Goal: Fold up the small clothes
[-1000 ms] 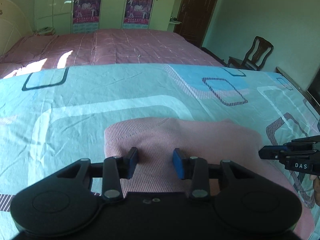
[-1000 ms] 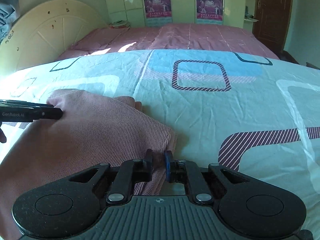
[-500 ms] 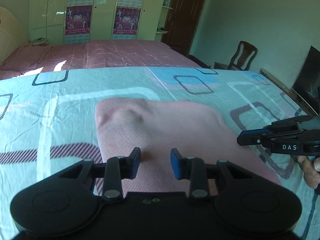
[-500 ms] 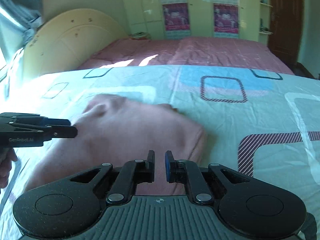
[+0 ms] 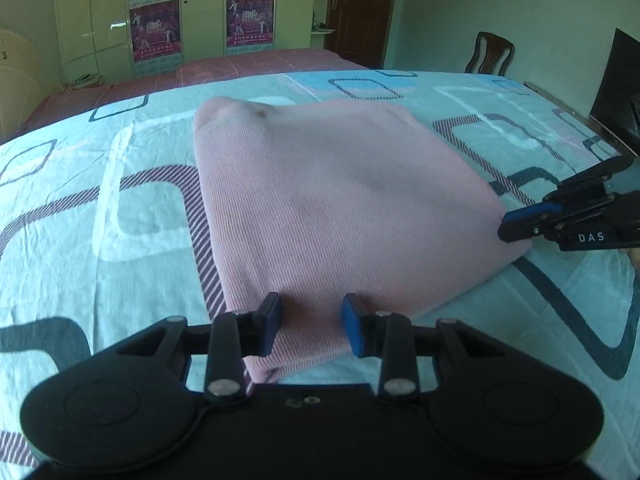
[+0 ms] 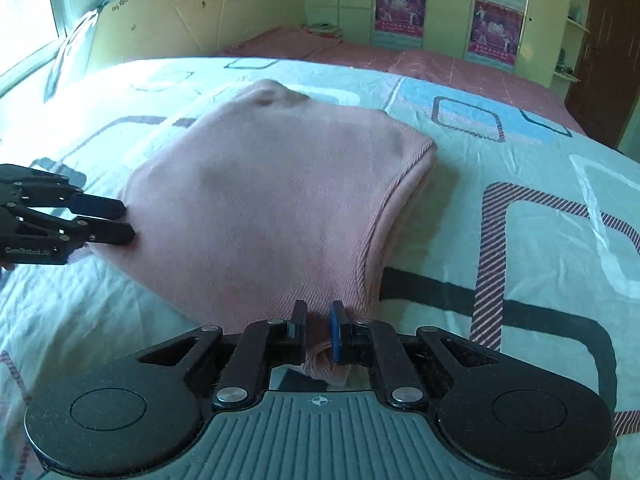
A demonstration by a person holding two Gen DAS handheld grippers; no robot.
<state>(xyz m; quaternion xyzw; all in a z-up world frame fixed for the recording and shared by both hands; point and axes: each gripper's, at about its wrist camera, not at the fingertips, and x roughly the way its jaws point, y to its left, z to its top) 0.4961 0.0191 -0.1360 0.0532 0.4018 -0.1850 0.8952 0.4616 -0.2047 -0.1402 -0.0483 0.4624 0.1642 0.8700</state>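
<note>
A pink ribbed garment lies spread on the patterned turquoise sheet, its near edge raised between my two grippers. My left gripper grips the near left corner, with cloth filling the gap between its blue pads while the jaws are opening slightly. In the right wrist view this gripper bites the garment at its left side. My right gripper is shut on the near right corner, with fabric bunched behind its pads. From the left wrist view, the right gripper pinches the cloth's right tip.
The sheet runs wide on all sides of the garment. Beyond it lies a pink bedspread, then a wardrobe with posters. A chair and a dark screen stand at the right, a headboard at the left.
Both grippers have drawn back toward the near side with the garment's near edge. The cloth now stretches out longer and flatter in front of them.
</note>
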